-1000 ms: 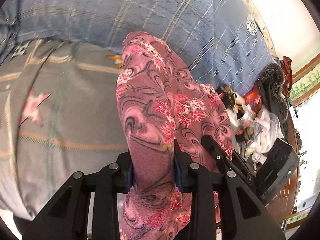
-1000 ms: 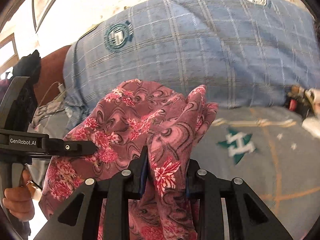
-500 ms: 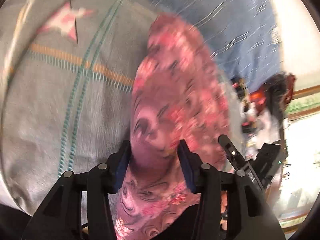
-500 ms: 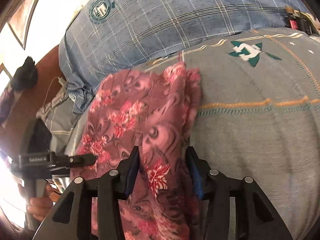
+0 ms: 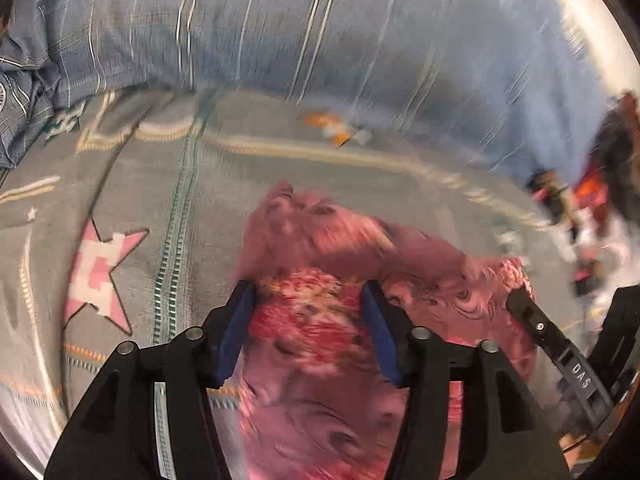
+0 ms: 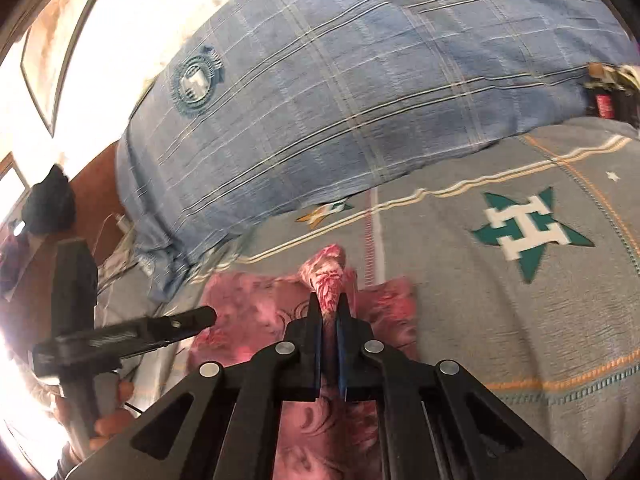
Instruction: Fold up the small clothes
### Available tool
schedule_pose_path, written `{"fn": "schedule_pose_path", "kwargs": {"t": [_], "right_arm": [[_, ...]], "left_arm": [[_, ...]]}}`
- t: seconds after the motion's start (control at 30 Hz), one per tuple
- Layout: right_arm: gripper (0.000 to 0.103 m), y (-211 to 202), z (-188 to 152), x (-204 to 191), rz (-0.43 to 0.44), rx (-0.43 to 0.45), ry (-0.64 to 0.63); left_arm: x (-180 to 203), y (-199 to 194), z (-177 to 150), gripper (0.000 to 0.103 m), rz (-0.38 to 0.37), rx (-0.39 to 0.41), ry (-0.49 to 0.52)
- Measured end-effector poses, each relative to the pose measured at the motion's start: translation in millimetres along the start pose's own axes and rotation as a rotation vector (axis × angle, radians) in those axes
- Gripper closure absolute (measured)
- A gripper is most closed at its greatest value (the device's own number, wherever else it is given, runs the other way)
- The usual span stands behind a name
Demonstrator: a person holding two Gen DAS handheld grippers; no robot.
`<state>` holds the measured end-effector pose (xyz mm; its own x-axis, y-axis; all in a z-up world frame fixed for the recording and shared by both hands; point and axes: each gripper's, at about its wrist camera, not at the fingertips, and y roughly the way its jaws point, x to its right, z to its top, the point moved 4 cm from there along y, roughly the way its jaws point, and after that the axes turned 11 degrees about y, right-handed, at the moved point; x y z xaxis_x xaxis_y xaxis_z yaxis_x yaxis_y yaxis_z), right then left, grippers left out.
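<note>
A pink floral garment (image 5: 360,248) lies bunched on the grey star-patterned blanket (image 5: 160,184). My left gripper (image 5: 307,286) points down over it. Its jaws are opening, and the cloth bulges loosely between the blue pads (image 5: 240,320). In the right wrist view the same garment (image 6: 248,304) spreads flat on the blanket (image 6: 500,320). My right gripper (image 6: 329,300) is shut and pinches a raised fold of it. Each gripper shows in the other's view: the right gripper's finger (image 5: 524,308) at the cloth's right edge, the left gripper's finger (image 6: 200,316) at its left edge.
A blue plaid quilt (image 6: 320,100) is heaped along the far side of the blanket. Small clutter (image 5: 580,208) lies at the right end of the bed. A hand (image 6: 112,420) holds the left gripper's handle near a wooden edge (image 6: 92,200).
Both grippers have come down with the garment, from hanging to lying on the blanket. The left jaws have widened. The right jaws widened, then closed on a narrow fold.
</note>
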<state>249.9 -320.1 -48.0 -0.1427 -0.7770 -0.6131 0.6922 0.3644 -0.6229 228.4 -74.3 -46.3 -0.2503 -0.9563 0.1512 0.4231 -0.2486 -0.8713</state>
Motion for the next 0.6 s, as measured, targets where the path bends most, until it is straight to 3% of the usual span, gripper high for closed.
{"fn": "schedule_pose_path", "kwargs": {"t": [0.03, 0.1, 0.17, 0.23, 0.3, 0.37, 0.43, 0.5, 0.57, 0.6], "right_arm": [[0.097, 13.8, -3.3, 14.9, -0.043, -0.047, 0.032], [0.091, 10.6, -3.9, 28.3, 0.024, -0.032, 0.094], [0.084, -1.6, 1.1, 29.3, 0.009, -0.031, 0.117], [0.080, -17.0, 3.7, 23.4, 0.016, 0.000, 0.106], [0.080, -34.4, 0.9, 3.9, 0.087, 0.036, 0.024], [0.080, -39.0, -2.9, -17.0, 0.080, 0.062, -0.086], [0.080, -28.0, -6.2, -28.6, 0.071, 0.049, -0.138], [0.080, -3.9, -12.1, -28.0, 0.041, -0.003, -0.147], [0.089, 19.9, -18.9, -17.6, -0.018, -0.056, -0.160], [0.089, 18.3, -18.5, -16.4, 0.009, -0.039, -0.148]], "left_arm": [[-3.9, 9.7, -2.1, 0.041, -0.005, -0.017, -0.019], [-9.3, 3.8, -1.6, 0.042, -0.035, 0.000, -0.034], [-22.0, -8.8, -3.8, 0.045, -0.046, -0.004, -0.059], [-26.8, -29.7, -3.9, 0.046, -0.128, 0.029, -0.084], [-20.9, -49.7, 0.9, 0.046, -0.158, 0.088, -0.068], [-8.9, -60.4, 11.8, 0.043, -0.136, 0.130, -0.030], [0.7, -52.1, 23.9, 0.043, -0.124, 0.122, -0.008], [1.7, -25.2, 35.0, 0.043, -0.083, 0.067, -0.001], [-3.2, 12.4, 42.3, 0.043, -0.008, -0.021, 0.001], [-8.4, 30.3, 44.2, 0.039, 0.038, -0.071, 0.005]]}}
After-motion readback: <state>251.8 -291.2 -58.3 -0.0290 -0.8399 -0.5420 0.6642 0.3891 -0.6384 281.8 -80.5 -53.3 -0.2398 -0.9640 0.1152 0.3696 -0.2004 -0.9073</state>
